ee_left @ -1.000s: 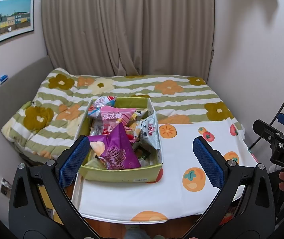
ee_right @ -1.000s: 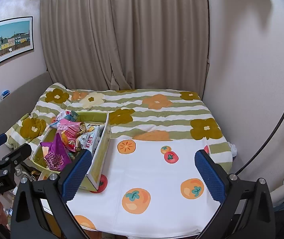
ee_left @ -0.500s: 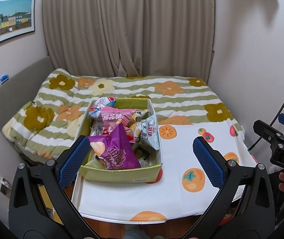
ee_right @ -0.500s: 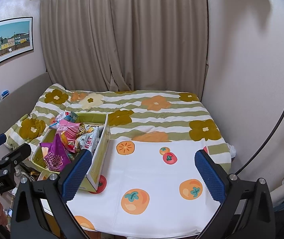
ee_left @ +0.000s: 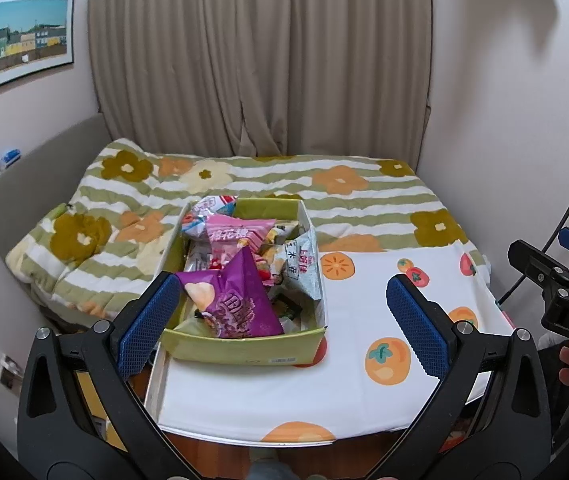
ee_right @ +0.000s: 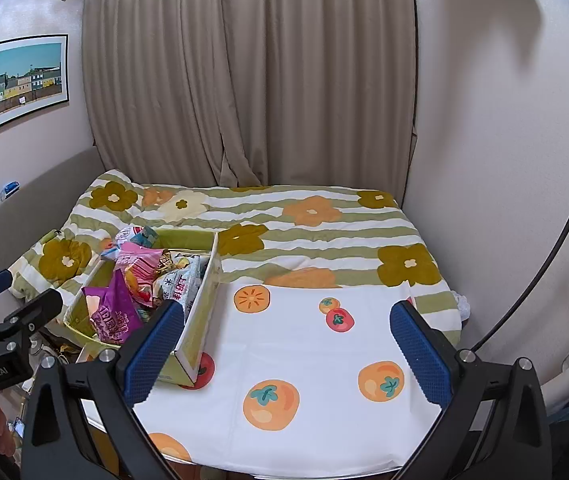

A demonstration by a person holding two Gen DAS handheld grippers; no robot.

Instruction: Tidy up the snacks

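Two grippers are hovering above the near edge of a table covered by a white persimmon-print cloth (ee_right: pixel 308 352); the left gripper (ee_left: pixel 280 316) and the right gripper (ee_right: pixel 286 344) are each standing with blue-padded jaws spread wide and nothing between them. A green cardboard box (ee_left: pixel 244 346) is sitting at the left edge of the table, near its front corner, and is holding the snacks. A purple chip bag (ee_left: pixel 240 300) is leaning at the front of the box, a pink marshmallow packet (ee_left: pixel 236 234) is lying behind it, and a silver-grey packet (ee_left: pixel 302 268) is standing against the right wall of the box. More packets are lying underneath; their kinds cannot be read. The rest of the cloth is lying bare. A bed with a green-striped flower quilt (ee_right: pixel 324 232) is standing behind the table, touching its far edge.
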